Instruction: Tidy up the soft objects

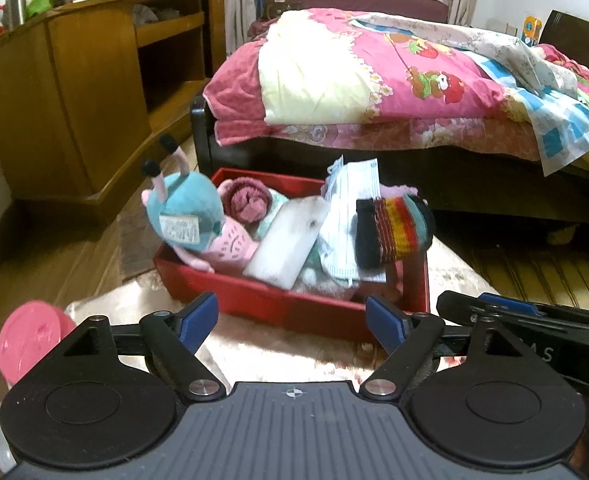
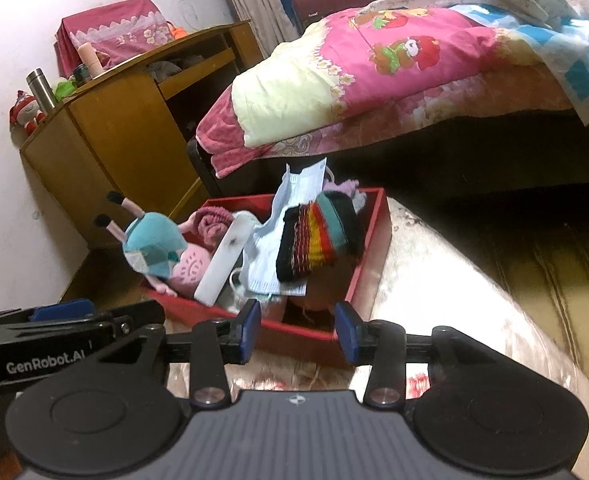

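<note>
Red box of soft objects on the rug, ahead of both empty tongs.

Left wrist view: left tongs (image 1: 292, 320) wide, empty; red box (image 1: 278, 308) just beyond the tips, long axis left to right, holding one teal plush snail (image 1: 186, 210), one rolled pink cloth (image 1: 248, 200), one white sponge block (image 1: 284, 242), one face mask (image 1: 350, 216), one striped sock (image 1: 390, 230).
Right wrist view: right tongs (image 2: 298, 332) narrow, empty, at the box's near right corner (image 2: 334, 334), slightly the nearer.
</note>
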### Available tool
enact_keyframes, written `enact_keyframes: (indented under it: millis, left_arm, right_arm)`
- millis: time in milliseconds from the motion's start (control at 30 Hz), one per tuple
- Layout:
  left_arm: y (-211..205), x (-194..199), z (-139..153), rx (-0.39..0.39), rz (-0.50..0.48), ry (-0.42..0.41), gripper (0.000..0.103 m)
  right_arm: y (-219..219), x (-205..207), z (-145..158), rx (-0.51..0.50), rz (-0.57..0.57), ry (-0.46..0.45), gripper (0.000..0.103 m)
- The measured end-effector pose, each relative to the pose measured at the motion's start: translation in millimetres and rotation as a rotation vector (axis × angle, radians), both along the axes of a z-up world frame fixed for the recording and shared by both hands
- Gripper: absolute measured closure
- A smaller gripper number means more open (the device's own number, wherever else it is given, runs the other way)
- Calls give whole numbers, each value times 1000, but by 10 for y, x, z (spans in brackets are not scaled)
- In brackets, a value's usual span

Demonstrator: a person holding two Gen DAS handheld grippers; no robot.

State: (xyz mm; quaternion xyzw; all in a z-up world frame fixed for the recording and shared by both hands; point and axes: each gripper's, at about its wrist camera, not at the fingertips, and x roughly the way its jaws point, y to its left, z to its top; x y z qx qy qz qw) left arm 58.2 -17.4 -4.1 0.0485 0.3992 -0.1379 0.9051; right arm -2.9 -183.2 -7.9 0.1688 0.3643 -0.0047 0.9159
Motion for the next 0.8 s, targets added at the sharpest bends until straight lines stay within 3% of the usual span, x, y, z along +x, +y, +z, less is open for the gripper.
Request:
enact_keyframes:
  millis: [800]
  left_arm:
    - [294, -602, -64, -18, 10, 26, 20]
  right_arm:
    - [144, -823, 24, -2, -26, -17, 90]
